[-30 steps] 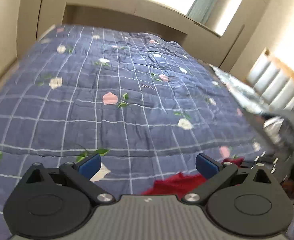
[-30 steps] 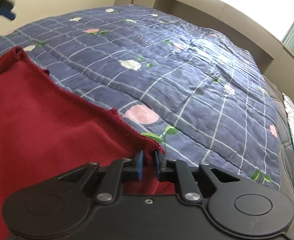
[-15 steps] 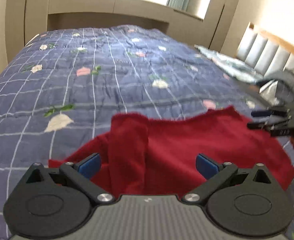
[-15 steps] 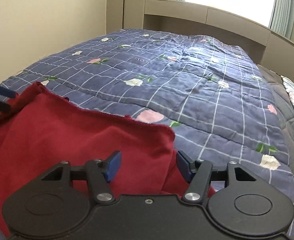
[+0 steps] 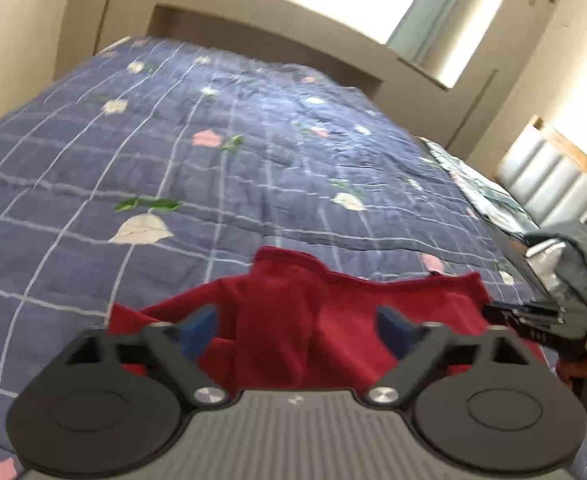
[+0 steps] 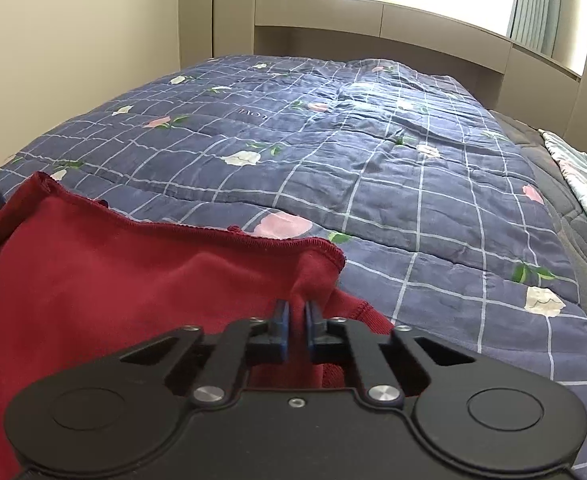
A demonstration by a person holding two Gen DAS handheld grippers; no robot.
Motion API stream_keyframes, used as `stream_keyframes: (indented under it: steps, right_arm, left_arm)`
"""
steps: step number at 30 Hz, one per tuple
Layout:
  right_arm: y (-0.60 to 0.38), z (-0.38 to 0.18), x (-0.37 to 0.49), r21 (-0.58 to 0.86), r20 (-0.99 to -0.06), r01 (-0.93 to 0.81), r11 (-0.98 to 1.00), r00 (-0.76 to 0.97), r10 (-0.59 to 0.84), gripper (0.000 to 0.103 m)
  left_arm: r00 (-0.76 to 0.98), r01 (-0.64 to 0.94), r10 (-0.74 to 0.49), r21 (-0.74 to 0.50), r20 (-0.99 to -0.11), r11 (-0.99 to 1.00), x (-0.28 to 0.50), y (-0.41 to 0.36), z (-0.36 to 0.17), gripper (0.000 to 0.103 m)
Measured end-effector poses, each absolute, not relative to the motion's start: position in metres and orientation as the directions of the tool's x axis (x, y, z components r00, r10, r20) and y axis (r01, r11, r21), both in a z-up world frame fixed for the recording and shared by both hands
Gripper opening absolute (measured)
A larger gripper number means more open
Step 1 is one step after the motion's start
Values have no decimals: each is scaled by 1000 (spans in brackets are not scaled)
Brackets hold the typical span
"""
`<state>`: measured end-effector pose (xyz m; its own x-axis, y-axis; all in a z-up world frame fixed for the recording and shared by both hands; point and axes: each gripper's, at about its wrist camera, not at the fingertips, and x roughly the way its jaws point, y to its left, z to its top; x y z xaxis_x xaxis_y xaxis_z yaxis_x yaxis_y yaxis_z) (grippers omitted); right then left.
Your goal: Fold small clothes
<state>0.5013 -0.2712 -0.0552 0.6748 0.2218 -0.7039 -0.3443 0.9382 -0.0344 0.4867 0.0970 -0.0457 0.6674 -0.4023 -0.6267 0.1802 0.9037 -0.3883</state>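
Observation:
A dark red garment point(image 6: 105, 276) lies rumpled on the blue floral quilt point(image 6: 373, 168) at the near edge of the bed. My right gripper point(image 6: 296, 320) is shut on the red cloth just below its hemmed corner, a fold pinched between the blue pads. In the left wrist view the same red garment point(image 5: 293, 308) rises as a ridge between the wide-set fingers of my left gripper point(image 5: 296, 326). Its jaws are closing and the pads stand clear of the cloth. The right gripper point(image 5: 533, 320) shows at the garment's right edge there.
The quilt point(image 5: 213, 168) covers most of the bed toward a beige headboard shelf point(image 6: 373, 24) under a bright window. A light patterned cloth point(image 6: 585, 184) lies at the right side. A padded grey panel point(image 5: 553, 184) and dark bedding point(image 5: 573, 256) stand at the right.
My right gripper opened wide, then shut again on the red cloth near its corner. My left gripper came down over the red garment, which now sits between its fingers.

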Motion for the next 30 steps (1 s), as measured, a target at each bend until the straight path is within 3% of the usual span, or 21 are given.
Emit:
stream_keyframes:
  steps: [4,6,8,11,14,18,20,21,23,24,26,30]
  right_arm:
    - [-274,-49,498,-36,-688,-324,945,694,211,3]
    - [-278,-43,493,-24,-674,-301,953,709,207,3]
    - [-282,-37,489,-23,-661,-289,957,722,202,2]
    - [-284,-36,486,-38,-663,-281,959,725,186,2]
    - [-284,-40,486,-57,-673,-275,960,720,166,2]
    - [-286,-48,487,-65,-686,-265,962,712,150,4]
    - [-288,-51,488,-68,-693,-258,964,707,140,10]
    - [-289,-51,488,-74,-694,-255,964,708,134,15]
    - [-290,-51,486,-93,-691,-242,966,714,112,41]
    - [-290,-51,485,-104,-687,-235,966,719,101,46]
    - [-292,-48,481,-117,-679,-231,966,729,92,65]
    - [-289,-41,462,-87,-663,-230,969,740,116,86]
  left_arm:
    - [658,243,-353,-257,-665,936,482,72,-47,95]
    - [649,222,-288,-187,-704,957,486,64,-51,83]
    - [631,197,-258,-171,-732,965,492,62,-55,52]
    - [623,137,-262,-226,-738,964,502,72,-57,25]
    - [646,46,-232,-266,-727,963,505,90,-58,20]
    - [649,-87,-181,-309,-739,947,506,116,-65,23]
    - [652,-122,-194,-354,-733,927,504,130,-69,47]
    - [661,-137,-201,-379,-723,915,503,138,-70,53]
    - [673,-154,-218,-422,-707,893,503,150,-70,74]
    - [678,-158,-236,-452,-696,878,502,155,-70,79]
    - [694,-186,-230,-478,-682,858,500,163,-68,94]
    - [738,-158,-216,-475,-639,866,487,162,-59,97]
